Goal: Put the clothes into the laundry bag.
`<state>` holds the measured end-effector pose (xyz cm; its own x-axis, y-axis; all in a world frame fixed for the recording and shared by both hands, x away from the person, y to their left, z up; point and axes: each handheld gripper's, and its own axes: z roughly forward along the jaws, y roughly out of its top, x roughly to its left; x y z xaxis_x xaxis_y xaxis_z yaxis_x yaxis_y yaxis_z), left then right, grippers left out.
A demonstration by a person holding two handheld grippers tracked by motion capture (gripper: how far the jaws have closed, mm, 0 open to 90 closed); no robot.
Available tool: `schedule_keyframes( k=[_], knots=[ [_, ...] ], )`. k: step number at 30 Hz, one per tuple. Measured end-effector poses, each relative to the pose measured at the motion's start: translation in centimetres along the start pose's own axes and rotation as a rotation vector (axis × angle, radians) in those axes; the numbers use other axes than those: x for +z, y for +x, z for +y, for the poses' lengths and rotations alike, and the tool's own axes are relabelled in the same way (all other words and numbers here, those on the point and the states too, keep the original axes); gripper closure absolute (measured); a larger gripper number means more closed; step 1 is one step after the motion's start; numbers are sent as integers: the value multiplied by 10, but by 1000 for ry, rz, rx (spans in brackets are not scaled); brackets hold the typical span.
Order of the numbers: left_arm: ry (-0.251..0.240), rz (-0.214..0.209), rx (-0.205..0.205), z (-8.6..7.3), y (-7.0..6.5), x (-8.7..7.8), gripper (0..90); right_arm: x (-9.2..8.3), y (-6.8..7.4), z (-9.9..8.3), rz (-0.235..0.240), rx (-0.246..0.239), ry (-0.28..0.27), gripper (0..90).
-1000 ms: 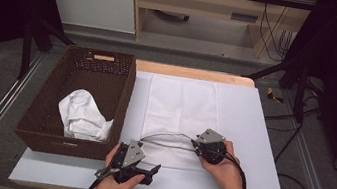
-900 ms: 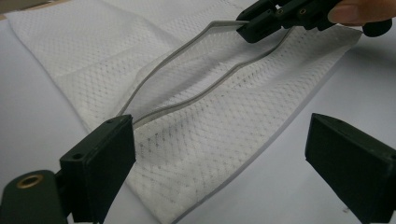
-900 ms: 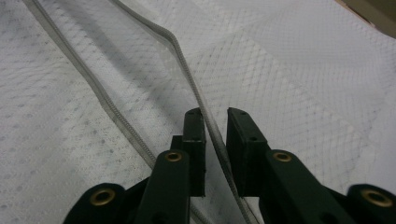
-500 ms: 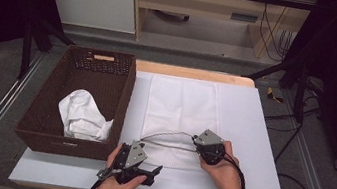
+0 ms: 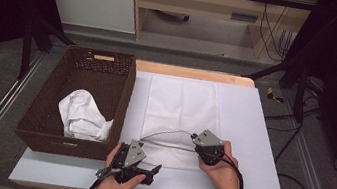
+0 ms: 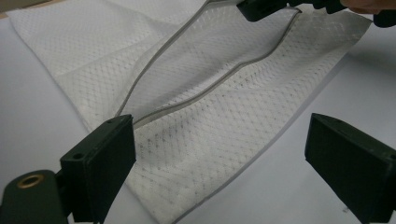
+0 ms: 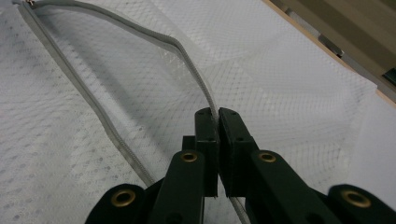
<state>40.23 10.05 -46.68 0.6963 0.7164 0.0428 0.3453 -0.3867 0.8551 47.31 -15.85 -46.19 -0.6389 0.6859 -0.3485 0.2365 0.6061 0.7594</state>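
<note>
Nearest the mesh bag (image 5: 180,121) on the worktop (image 5: 256,138), the left hand-held gripper (image 6: 224,163) gapes wide, holding nothing. Beyond, the right hand-held gripper (image 7: 218,122) has just clamped the bag's zip edge (image 7: 187,56), lifting it.

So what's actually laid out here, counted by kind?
Mesh laundry bag with grey zipper, flat on the table: 1
Brown wicker basket: 1
White crumpled cloth inside the basket: 1
Hand-held claws: 2, the left claw open, the right claw pinching the zipper edge
Total: 5
</note>
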Motion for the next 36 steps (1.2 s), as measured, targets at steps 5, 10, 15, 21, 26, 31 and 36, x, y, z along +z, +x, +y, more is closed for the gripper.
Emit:
schedule_keyframes(
  k=[5, 10, 15, 21, 26, 31, 36],
  knots=[
    [1, 2, 0, 0, 0, 0, 91, -5, 2, 4, -21, -4, -31, 871],
    [1, 1, -2, 0, 0, 0, 91, -8, 3, 7, -40, -11, -57, 868],
    [2, 2, -2, 0, 1, 0, 91, -10, 3, 8, -54, -7, -75, 868],
    [2, 1, -2, 0, 1, 0, 91, -13, 3, 11, -75, -2, -105, 867],
    [3, 0, -2, -1, 0, 0, 91, -15, 3, 12, -82, -4, -122, 865],
    [4, 1, -2, 0, 1, 0, 91, -16, 4, 13, -89, -2, -133, 862],
    [6, 2, -2, -1, 1, 0, 91, -18, 3, 14, -100, 2, -154, 856]
  ],
)
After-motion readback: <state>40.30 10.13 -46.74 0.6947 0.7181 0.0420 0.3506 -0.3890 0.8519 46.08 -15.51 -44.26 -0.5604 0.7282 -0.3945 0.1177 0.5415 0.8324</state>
